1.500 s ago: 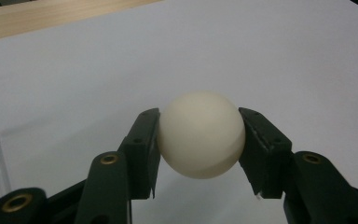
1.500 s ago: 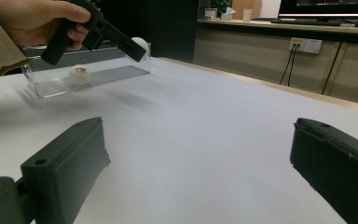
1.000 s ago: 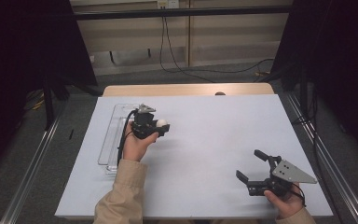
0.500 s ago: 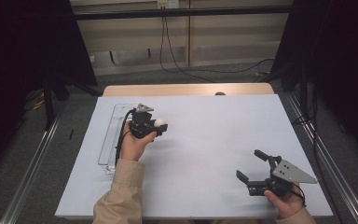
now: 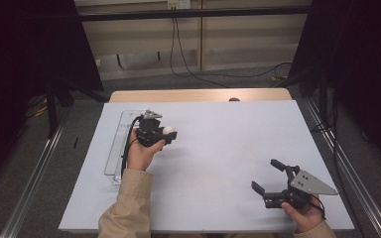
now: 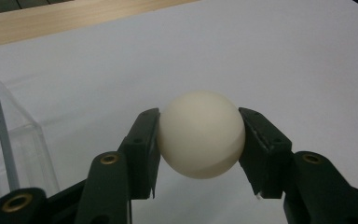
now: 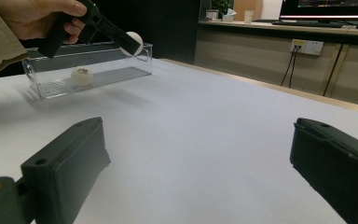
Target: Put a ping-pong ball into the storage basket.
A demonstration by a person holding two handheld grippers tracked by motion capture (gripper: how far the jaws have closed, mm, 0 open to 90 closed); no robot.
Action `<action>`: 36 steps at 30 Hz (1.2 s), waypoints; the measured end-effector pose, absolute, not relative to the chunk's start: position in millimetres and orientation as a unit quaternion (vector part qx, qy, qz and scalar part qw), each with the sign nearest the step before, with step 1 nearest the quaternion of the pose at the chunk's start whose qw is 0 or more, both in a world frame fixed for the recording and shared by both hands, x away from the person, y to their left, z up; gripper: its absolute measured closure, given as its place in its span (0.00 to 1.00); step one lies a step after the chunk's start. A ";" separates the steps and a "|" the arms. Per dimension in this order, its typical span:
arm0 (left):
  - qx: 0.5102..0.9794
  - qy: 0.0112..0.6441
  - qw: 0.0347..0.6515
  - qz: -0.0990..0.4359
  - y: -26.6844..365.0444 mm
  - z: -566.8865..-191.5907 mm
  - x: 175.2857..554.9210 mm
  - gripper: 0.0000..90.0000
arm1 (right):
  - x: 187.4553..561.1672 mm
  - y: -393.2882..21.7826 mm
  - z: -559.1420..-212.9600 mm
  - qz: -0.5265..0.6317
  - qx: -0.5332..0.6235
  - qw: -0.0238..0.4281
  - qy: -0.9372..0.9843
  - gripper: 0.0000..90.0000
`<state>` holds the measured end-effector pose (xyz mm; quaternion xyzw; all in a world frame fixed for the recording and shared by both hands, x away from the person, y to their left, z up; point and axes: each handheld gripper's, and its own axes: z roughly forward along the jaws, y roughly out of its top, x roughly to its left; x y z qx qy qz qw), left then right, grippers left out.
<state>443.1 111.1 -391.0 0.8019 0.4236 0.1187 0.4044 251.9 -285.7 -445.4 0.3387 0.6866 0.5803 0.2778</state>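
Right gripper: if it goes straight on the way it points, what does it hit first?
Probably nothing near: the right gripper, jaws open, faces bare white table. The clear tray and the ball in the left gripper lie off-line, leftward.

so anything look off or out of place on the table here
Nothing stands out. The left gripper holds a white ball cleanly above the white table, beside the upright clear tray with another ball inside. The right gripper rests open.
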 end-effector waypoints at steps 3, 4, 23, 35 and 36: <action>0.802 0.423 0.404 0.119 111.9 -390.4 443.1 0.57 | 251.8 -285.6 -445.5 0.580 0.340 0.277 0.687 0.04; 0.802 0.424 0.404 0.119 112.1 -390.2 442.8 0.57 | 252.0 -285.9 -445.4 0.580 0.339 0.279 0.687 0.04; 0.794 0.432 0.409 0.127 120.3 -385.3 442.6 0.57 | 251.9 -285.9 -445.5 0.581 0.341 0.277 0.685 0.04; 0.794 0.434 0.405 0.129 124.8 -383.5 443.2 0.57 | 251.7 -286.0 -445.4 0.582 0.341 0.278 0.685 0.04; 0.795 0.434 0.404 0.131 125.6 -383.3 443.3 0.57 | 251.7 -285.9 -445.3 0.582 0.341 0.277 0.684 0.04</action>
